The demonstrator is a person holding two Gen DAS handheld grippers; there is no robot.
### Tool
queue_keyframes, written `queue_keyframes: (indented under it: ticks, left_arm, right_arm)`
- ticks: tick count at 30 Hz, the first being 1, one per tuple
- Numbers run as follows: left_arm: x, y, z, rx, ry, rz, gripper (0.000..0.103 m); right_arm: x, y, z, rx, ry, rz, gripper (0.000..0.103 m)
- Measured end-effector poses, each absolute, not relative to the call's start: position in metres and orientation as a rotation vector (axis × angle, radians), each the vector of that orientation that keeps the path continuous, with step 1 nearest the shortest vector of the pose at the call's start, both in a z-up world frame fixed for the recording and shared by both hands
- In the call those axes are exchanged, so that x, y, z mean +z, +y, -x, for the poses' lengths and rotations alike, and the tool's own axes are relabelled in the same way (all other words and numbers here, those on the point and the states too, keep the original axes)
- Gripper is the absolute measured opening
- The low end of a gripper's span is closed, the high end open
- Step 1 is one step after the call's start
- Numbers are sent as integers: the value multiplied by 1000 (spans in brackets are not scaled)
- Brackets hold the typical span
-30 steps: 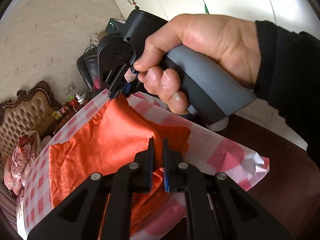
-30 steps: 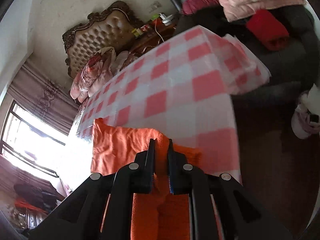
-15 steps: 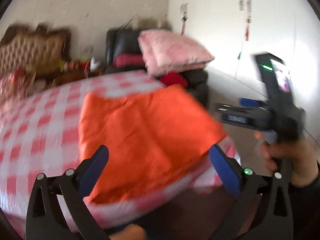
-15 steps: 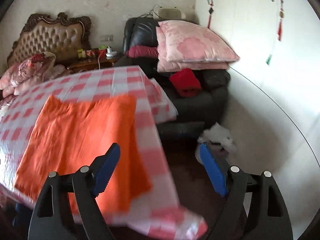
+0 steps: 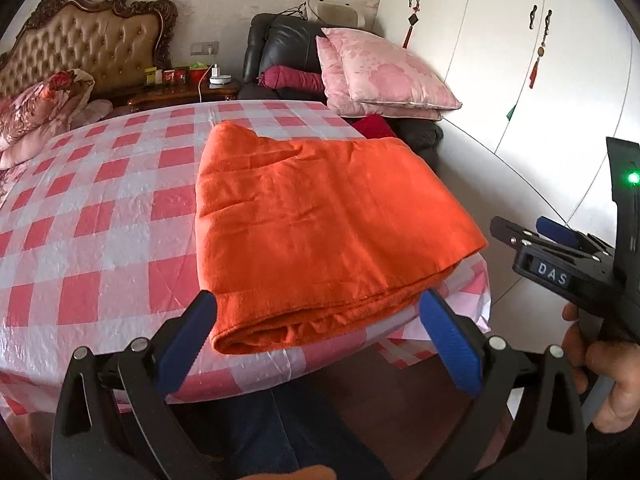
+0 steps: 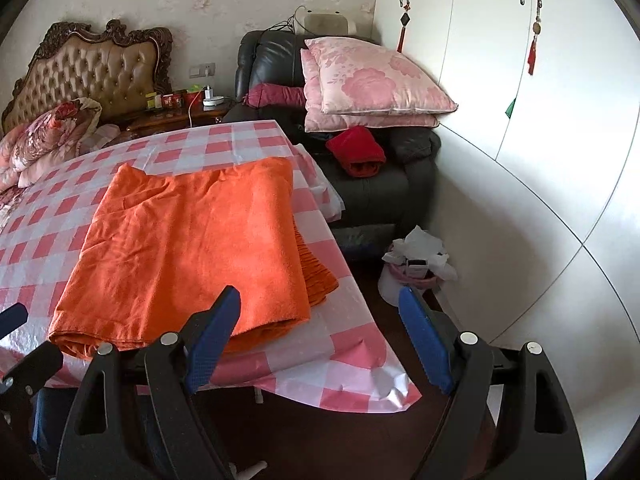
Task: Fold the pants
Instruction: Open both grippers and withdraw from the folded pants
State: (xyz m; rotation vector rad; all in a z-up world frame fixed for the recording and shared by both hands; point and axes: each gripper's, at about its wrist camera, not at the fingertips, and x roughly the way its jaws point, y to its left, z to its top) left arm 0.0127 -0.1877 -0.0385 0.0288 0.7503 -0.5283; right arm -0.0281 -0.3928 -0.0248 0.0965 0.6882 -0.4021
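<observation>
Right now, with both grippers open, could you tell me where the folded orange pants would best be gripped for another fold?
Probably the near folded edge of the orange pants, at its two corners by the table's front. That edge is a thick rounded roll, raised off the checkered tablecloth, so fingers could slide under it. Come in low from the front, the left gripper at the left corner, the right gripper at the right.
</observation>
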Motion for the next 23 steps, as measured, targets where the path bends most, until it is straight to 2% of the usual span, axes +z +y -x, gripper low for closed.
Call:
queue_keyframes:
  ticks: [23]
  left_arm:
    - [-39,-192,-22,-501,749,-21,101]
  right_arm:
    - [-29,-399,29,-402,700,-107,78]
